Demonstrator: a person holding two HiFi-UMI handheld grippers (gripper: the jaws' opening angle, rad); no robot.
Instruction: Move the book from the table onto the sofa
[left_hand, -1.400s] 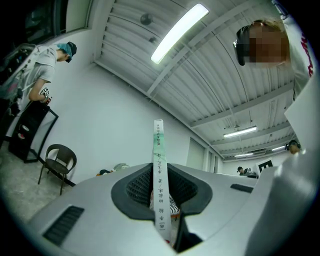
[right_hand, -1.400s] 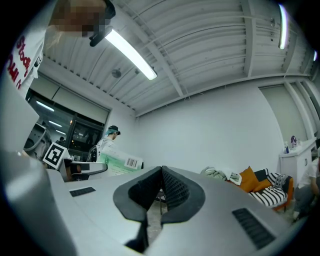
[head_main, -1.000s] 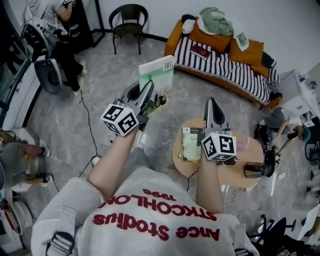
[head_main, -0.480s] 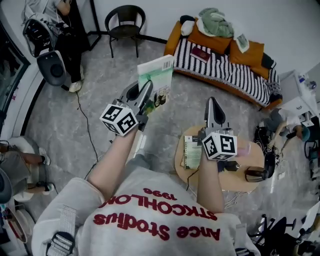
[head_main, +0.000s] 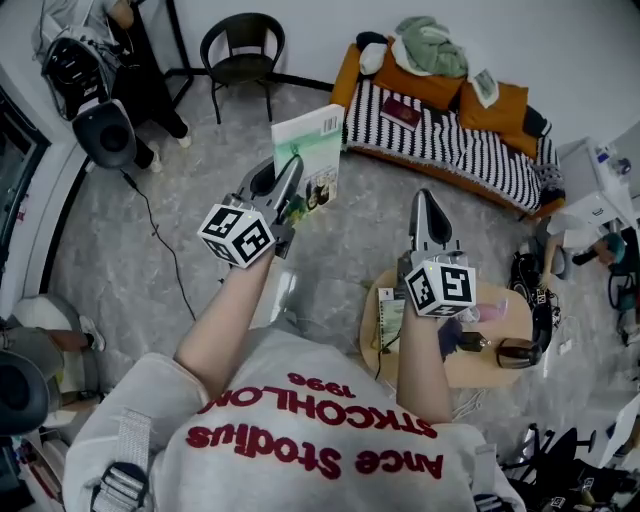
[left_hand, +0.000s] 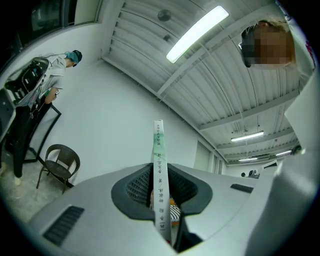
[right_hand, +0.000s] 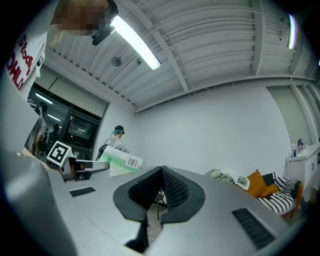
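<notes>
One book (head_main: 312, 150) upright in clamped left tongs (head_main: 288, 180) (spine edge-on), right tongs (head_main: 424, 205) closed on nothing.

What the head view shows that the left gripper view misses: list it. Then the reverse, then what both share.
Head view only: the round table, the right gripper, the marker cube and the green cover of the book. Left gripper view only: the ceiling lights and the book's spine, edge-on between the jaws. Both: the book clamped upright in the left gripper, and the black chair.
</notes>
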